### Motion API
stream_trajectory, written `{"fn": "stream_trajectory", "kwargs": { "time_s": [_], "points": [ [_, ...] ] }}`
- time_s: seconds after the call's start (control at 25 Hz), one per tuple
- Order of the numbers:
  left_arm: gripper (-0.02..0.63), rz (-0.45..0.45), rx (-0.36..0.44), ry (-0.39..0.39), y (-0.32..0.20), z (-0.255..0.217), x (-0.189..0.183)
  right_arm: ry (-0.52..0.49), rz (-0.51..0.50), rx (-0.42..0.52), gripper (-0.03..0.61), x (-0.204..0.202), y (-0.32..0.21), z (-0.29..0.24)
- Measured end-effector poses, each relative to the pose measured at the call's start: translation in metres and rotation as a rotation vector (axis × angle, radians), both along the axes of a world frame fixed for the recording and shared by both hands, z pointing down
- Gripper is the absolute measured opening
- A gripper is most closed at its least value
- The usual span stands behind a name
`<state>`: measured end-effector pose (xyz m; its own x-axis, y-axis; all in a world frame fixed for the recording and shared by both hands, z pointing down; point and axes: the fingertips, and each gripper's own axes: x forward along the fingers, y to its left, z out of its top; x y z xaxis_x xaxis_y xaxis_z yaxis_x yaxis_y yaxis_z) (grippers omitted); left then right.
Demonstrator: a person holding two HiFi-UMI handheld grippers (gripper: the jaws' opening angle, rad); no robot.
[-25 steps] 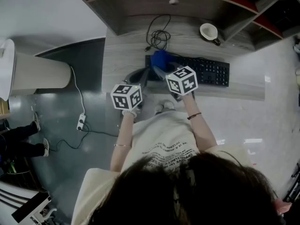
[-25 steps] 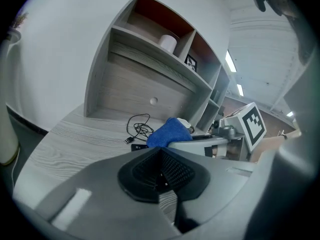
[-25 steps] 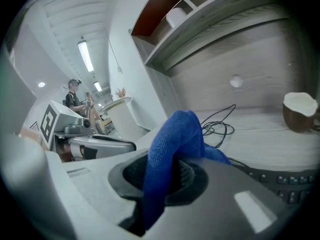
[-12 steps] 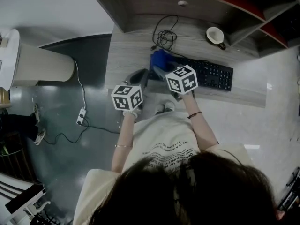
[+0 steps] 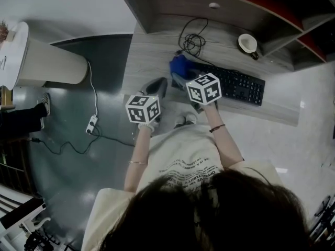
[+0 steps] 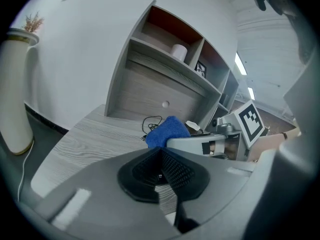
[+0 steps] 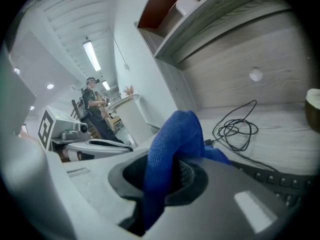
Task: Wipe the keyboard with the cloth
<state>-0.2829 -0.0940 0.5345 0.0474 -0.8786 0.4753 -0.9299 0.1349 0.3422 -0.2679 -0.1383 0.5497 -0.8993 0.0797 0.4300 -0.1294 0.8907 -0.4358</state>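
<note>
A black keyboard (image 5: 238, 86) lies on the grey wooden desk (image 5: 149, 51). A blue cloth (image 5: 180, 67) rests at the keyboard's left end, bunched up. My right gripper (image 5: 184, 76) is shut on the blue cloth (image 7: 172, 144), which folds up over its jaws; a few keys of the keyboard (image 7: 280, 181) show at the lower right. My left gripper (image 5: 157, 86) hovers just left of it over the desk's front edge, shut with nothing between its pads (image 6: 172, 170). From the left gripper view the cloth (image 6: 167, 130) sits ahead beside the right gripper (image 6: 215, 143).
A coiled black cable (image 5: 192, 40) lies behind the keyboard, and a white cup (image 5: 247, 43) stands at the back right. Shelves (image 6: 170, 44) rise behind the desk. A white round stand (image 5: 47, 64) and a power strip (image 5: 91, 124) are on the floor to the left.
The head view has drifted, so the desk sits further right and lower. Both grippers and the cloth keep their places at the keyboard's left end.
</note>
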Motion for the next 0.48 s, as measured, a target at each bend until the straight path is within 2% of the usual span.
{"fn": "stream_trajectory", "kwargs": {
  "time_s": [0.48],
  "points": [
    [0.002,-0.026,0.016,-0.005,0.017,-0.003,-0.009,-0.014,-0.030,-0.001,0.058,-0.012,0.019,-0.005]
  ]
}}
